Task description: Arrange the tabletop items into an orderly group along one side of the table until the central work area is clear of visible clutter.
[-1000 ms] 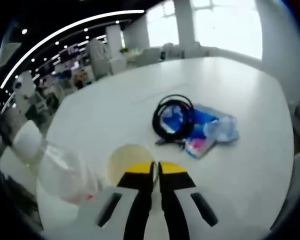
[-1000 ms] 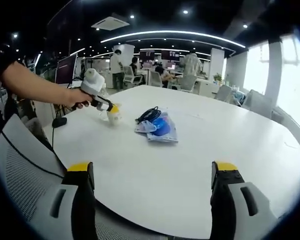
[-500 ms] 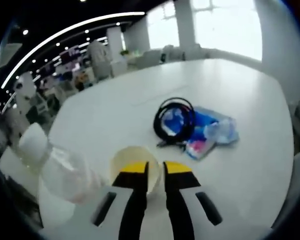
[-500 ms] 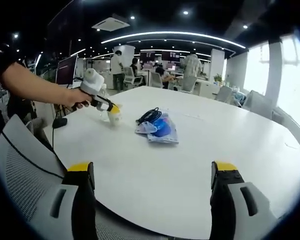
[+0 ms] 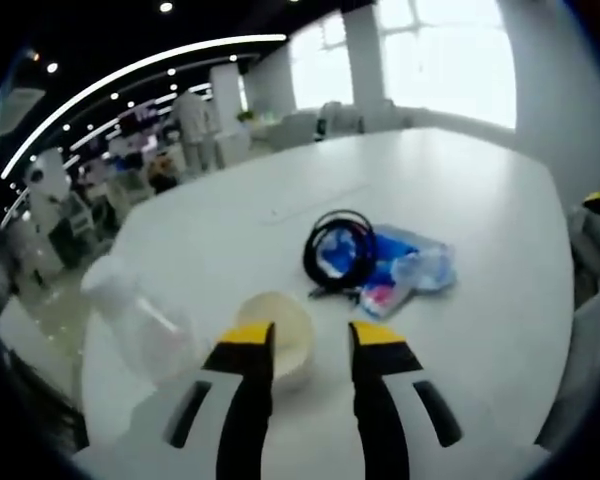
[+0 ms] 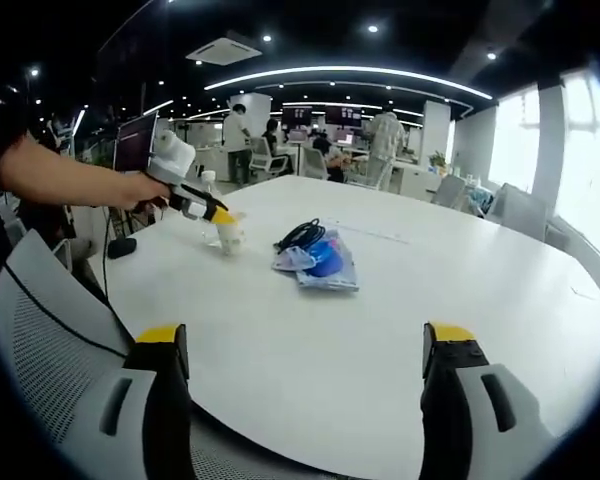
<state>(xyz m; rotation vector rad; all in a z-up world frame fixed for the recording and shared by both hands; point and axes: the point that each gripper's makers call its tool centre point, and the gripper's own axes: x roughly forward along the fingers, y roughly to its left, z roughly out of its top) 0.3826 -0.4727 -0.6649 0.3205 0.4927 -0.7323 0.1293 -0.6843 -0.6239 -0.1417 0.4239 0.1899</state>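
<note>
Cream-coloured round paper cup (image 5: 276,336) sits at the table's near-left edge, right beside a clear plastic bottle (image 5: 130,318), with your left gripper (image 5: 302,345) hovering jaws apart over its rim. It looks light and crushable, so pinch the rim wall gently. Further right, the black coiled cable (image 5: 340,252) on the blue plastic packet (image 5: 405,270) looks floppy. Your right gripper (image 6: 305,350) is wide open, holding nothing.

The left gripper (image 5: 307,340) now stands with fingers spread, lifted off the pale yellow round cup (image 5: 276,334).
</note>
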